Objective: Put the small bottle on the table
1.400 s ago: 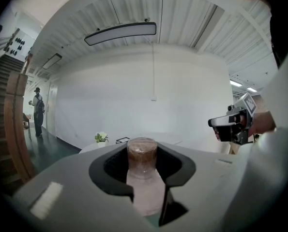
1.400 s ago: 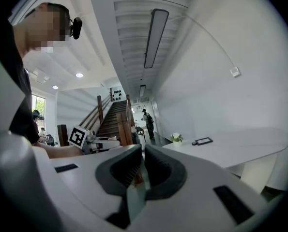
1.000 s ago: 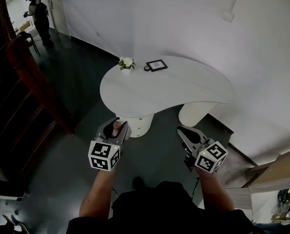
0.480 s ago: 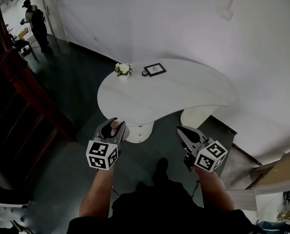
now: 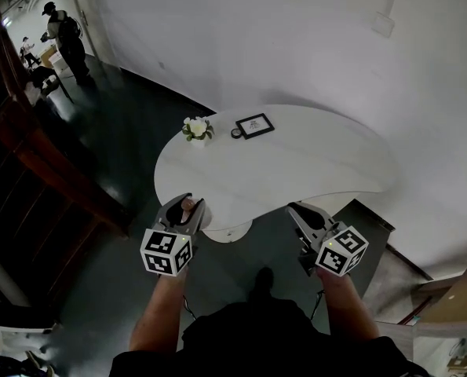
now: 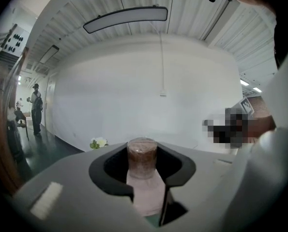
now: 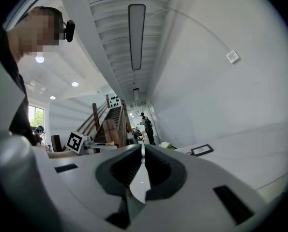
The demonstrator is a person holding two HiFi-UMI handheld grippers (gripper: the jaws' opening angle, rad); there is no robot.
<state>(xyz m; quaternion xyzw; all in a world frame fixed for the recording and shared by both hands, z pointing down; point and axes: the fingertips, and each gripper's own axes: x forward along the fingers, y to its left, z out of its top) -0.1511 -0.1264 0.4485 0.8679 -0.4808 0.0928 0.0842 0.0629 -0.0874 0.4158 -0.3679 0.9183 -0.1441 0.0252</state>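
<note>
The small bottle [image 5: 187,204] is pinkish with a brown cap and stands upright in my left gripper [image 5: 184,213], which is shut on it. In the left gripper view the bottle [image 6: 142,154] fills the gap between the dark pads. The left gripper hovers at the near left edge of the white curved table [image 5: 304,171], above the floor. My right gripper [image 5: 302,215] is held level beside it, just short of the table's near edge. In the right gripper view its jaws [image 7: 143,164] meet with nothing between them.
At the table's far side stand a small pot of white flowers [image 5: 195,127], a black picture frame [image 5: 254,124] and a small dark object [image 5: 235,133]. A wooden stair rail [image 5: 37,144] runs along the left. People [image 5: 64,31] stand far off at the back left.
The table has drawn nearer to both grippers, and its near edge now lies right at their tips. The left gripper's hold on the bottle is unchanged, and the right jaws stay together.
</note>
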